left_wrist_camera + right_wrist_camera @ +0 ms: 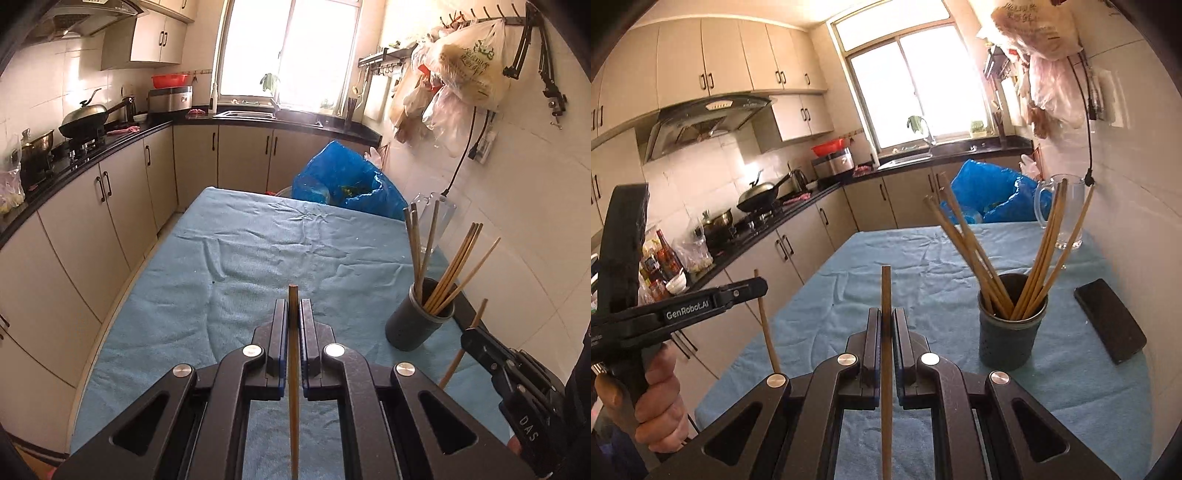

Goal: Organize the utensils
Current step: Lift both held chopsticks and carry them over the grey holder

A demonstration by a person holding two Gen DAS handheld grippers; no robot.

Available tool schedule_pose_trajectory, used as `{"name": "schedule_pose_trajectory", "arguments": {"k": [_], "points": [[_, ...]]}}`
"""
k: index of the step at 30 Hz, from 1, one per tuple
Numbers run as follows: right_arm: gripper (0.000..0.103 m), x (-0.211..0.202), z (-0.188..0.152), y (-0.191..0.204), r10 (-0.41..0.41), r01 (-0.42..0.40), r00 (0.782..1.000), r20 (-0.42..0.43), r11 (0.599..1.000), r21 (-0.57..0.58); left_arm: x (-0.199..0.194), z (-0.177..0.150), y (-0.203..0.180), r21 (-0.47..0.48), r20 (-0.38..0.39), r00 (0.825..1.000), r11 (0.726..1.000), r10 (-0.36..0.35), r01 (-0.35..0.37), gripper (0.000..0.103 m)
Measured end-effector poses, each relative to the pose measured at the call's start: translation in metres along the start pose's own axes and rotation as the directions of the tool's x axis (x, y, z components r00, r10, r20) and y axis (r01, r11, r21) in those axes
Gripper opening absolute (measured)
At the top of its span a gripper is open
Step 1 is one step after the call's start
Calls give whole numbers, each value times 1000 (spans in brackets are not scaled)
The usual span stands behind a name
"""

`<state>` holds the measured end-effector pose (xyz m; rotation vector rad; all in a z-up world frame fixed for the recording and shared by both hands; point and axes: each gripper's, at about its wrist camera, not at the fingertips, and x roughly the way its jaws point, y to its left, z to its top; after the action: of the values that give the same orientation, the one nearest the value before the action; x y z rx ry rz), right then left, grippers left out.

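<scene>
My left gripper (294, 306) is shut on a wooden chopstick (293, 369) that runs lengthwise between its jaws, tip poking out in front. My right gripper (885, 314) is likewise shut on another chopstick (885, 354). A dark cylindrical holder (421, 317) (1012, 332) with several chopsticks stands on the blue cloth (258, 258), ahead and right of both grippers. In the right wrist view the left gripper (759, 284) is at the left, raised, its chopstick (768, 332) hanging down. The left wrist view shows the right gripper (471, 336) at the right edge with its chopstick (461, 354).
A black phone-like slab (1110, 321) lies right of the holder. A glass mug (1063, 210) and a blue plastic bag (343, 184) sit at the table's far end. Kitchen counter (92, 155) with a wok (85, 118) runs along the left; the wall is close on the right.
</scene>
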<state>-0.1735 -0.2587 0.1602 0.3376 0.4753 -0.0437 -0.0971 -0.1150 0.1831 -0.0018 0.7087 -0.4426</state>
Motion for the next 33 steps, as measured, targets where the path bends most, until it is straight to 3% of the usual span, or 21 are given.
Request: {"name": "schedule_pose_trajectory", "arguments": {"k": [33], "points": [[6, -38, 13, -26, -60, 55, 993, 100, 997, 48, -27, 9, -27, 44, 43, 998, 998, -39, 38, 5]]}}
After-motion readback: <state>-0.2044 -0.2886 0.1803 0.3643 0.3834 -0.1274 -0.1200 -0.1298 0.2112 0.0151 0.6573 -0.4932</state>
